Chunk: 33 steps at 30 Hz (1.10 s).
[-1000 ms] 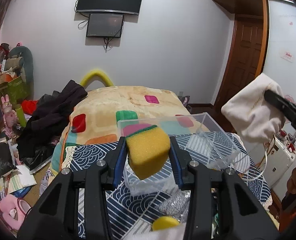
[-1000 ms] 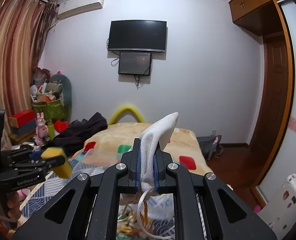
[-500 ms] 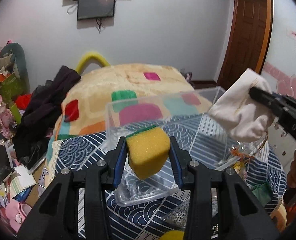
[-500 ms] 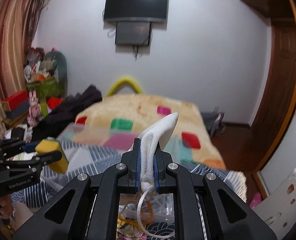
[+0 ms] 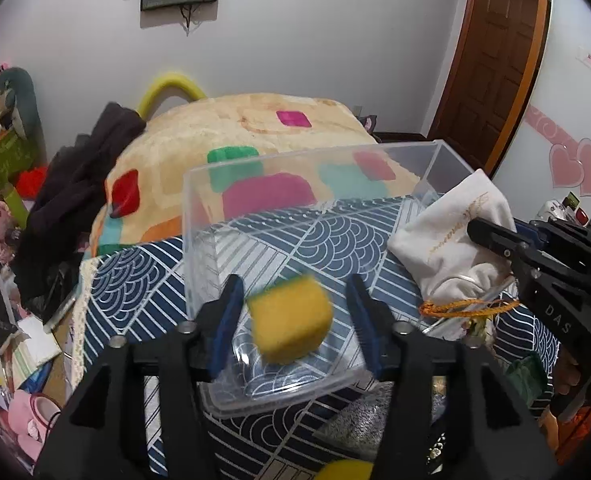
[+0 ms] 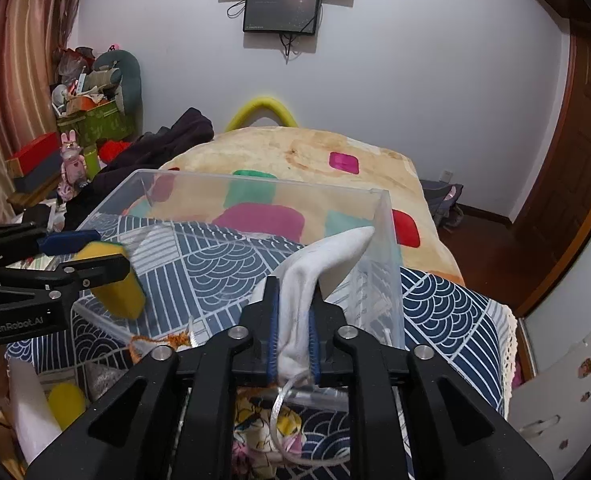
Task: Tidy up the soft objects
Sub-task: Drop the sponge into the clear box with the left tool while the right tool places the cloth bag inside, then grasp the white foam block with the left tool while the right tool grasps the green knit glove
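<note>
A yellow sponge with a green top (image 5: 290, 318) is blurred between the fingers of my left gripper (image 5: 293, 320), which stand apart from it, above a clear plastic box (image 5: 315, 168). The sponge also shows in the right wrist view (image 6: 119, 286) beside the left gripper's fingers (image 6: 95, 272). My right gripper (image 6: 292, 332) is shut on a white drawstring pouch (image 6: 315, 272) at the box's right wall (image 6: 387, 264). The pouch (image 5: 455, 236) with its orange cord (image 5: 467, 306) shows at the right of the left wrist view.
The box stands on a blue patterned cloth (image 5: 135, 280) over a bed with a cream blanket (image 5: 255, 120). Dark clothes (image 5: 75, 192) lie at the left. A silver scourer (image 5: 359, 420), a yellow item (image 6: 69, 400) and a floral fabric (image 6: 263, 428) lie near me.
Both grippers have lowered toward the box. My left gripper's fingers have opened and the sponge has come free, blurred in motion. The pouch has moved to the box's right side.
</note>
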### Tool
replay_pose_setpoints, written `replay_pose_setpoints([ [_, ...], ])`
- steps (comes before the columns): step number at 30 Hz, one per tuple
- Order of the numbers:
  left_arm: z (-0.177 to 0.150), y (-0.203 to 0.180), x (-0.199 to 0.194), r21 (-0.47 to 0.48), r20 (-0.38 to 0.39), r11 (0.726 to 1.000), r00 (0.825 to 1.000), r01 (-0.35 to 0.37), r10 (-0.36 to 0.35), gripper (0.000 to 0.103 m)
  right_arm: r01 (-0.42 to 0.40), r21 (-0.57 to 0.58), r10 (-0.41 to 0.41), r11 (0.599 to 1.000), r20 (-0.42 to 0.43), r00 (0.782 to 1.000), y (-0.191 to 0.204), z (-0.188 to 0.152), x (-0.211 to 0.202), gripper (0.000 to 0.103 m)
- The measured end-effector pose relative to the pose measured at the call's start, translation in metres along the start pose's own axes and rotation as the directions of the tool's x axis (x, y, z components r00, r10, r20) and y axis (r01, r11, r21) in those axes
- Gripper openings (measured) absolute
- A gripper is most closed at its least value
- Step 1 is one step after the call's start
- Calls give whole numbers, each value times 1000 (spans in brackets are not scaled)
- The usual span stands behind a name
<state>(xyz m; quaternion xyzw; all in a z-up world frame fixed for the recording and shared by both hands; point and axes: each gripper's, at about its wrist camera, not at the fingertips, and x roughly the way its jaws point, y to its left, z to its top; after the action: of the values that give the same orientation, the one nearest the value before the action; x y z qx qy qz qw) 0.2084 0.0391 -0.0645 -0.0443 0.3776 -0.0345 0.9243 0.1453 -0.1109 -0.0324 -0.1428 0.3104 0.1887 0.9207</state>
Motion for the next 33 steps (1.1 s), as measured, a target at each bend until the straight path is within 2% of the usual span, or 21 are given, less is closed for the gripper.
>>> replay_pose_setpoints([
  [1, -1, -2, -4, 8, 11, 1000, 1000, -6, 6, 61, 1, -2, -1, 1000, 2, 1000, 0, 0, -3, 18],
  [3, -1, -7, -13, 26, 36, 1000, 999, -17, 17, 63, -6, -1, 6, 1000, 8, 1000, -1, 1, -8, 27],
  [5, -3, -12, -24, 45, 59, 998, 998, -32, 30, 67, -6, -2, 6, 1000, 25, 1000, -2, 2, -14, 39],
  [8, -6, -18, -40, 64, 100, 997, 994, -51, 44, 79, 17, -8, -17, 1000, 66, 998, 0, 4, -27, 51],
  [11, -9, -20, -59, 68, 141, 996, 989, -55, 45, 85, 19, -2, -19, 1000, 115, 993, 1, 5, -47, 64],
  [14, -15, -21, -78, 68, 182, 995, 982, -72, 58, 93, 15, 8, -16, 1000, 156, 988, 2, 5, -62, 72],
  [18, -28, -25, -101, 76, 222, 993, 972, -89, 71, 98, 7, 20, -11, 1000, 196, 980, 1, -2, -81, 79],
  [21, -41, -29, -112, 77, 222, 994, 973, -80, 61, 102, 1, 29, -7, 1000, 214, 977, 3, -9, -89, 82],
  [26, -63, -32, -112, 57, 169, 996, 984, -64, 53, 102, 3, 31, -10, 1000, 209, 978, 10, -22, -95, 84],
  [33, -106, -27, -110, 51, 92, 995, 993, -85, 80, 102, -4, 44, -4, 999, 169, 986, 14, -54, -96, 84],
])
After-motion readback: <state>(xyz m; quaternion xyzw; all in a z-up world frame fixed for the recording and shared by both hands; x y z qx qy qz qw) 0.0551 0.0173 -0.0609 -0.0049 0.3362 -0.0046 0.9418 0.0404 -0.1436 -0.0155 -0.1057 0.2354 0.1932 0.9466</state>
